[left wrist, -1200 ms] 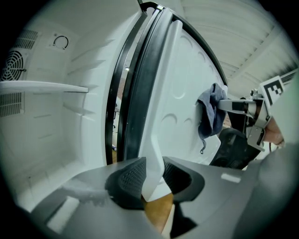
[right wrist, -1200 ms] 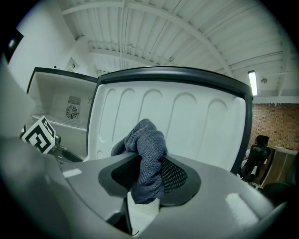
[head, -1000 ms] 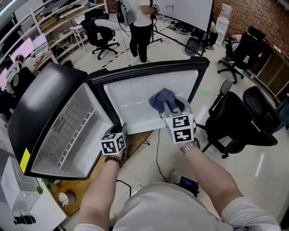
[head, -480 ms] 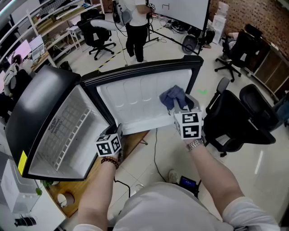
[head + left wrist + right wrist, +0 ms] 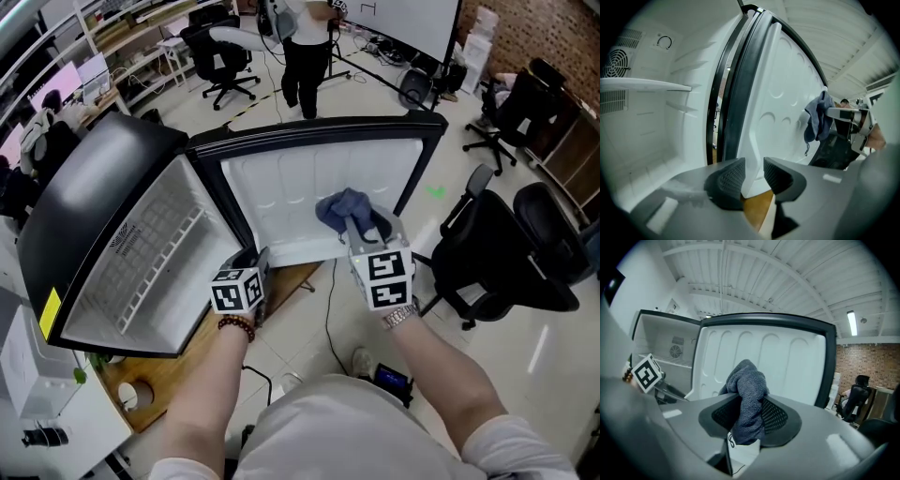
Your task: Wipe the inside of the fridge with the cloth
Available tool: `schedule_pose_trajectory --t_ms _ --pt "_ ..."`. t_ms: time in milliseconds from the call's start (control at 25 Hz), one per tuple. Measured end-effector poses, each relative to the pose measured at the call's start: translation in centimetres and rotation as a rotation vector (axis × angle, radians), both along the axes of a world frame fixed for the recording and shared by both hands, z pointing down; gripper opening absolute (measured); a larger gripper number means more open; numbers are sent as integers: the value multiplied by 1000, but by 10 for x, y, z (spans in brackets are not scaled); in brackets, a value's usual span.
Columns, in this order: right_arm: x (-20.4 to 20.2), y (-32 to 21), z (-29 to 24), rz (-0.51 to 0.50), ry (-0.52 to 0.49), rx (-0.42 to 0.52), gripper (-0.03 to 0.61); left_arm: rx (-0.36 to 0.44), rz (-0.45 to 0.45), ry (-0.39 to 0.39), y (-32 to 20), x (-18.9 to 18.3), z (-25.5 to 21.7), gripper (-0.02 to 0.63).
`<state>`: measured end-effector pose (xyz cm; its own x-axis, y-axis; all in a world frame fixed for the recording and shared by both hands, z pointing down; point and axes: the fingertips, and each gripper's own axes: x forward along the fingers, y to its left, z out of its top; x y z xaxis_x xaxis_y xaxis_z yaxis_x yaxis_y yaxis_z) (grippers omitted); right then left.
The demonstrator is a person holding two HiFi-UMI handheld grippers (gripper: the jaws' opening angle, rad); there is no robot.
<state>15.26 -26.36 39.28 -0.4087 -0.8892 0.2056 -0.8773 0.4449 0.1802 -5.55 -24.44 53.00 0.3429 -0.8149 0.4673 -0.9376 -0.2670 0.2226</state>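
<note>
- A wooden counter point(image 5: 173, 375) lies nearest, under the person's forearms, and carries the small black fridge point(image 5: 94, 187). A dark cable point(image 5: 328, 314) trails over the floor beside it.
- The fridge's cabinet is open at the left, with a white wire shelf point(image 5: 155, 258) inside. Its door point(image 5: 309, 183) is swung wide, with the white moulded liner facing the person.
- A black office chair point(image 5: 506, 253) stands near the door's free edge, on the right arm's side.
- Farther back, a person point(image 5: 305, 47) stands on the floor beyond the door's top edge.
- The left tongs point(image 5: 753, 174) sit low by the hinge side of the door. Their jaws have just been opening and now stand a narrow gap apart, with nothing gripped. The door's bottom corner shows just beyond the gap.
- The right tongs point(image 5: 749, 416) are clamped on the cloth point(image 5: 749, 385), a blue-grey wad that bulges above the pads and hangs a little below them.
- The cloth is held up against the lower middle of the door liner. Whether it actually touches the liner cannot be told.
</note>
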Motion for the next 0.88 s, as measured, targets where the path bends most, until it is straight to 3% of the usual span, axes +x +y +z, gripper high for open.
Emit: schedule_pose_trajectory --t_ms 200,400,680,880 --pt "-88 24 26 -175 26 -43 129 -10 30 -24 15 1 4 141" --pt "-144 24 50 -250 54 -85 129 -6 54 -22 35 -4 1 143" --pt "-180 10 72 -266 76 -118 129 -13 72 -13 62 -16 0 143" --pt "-178 -1 81 -230 71 -132 129 -21 87 5 68 -14 1 143"
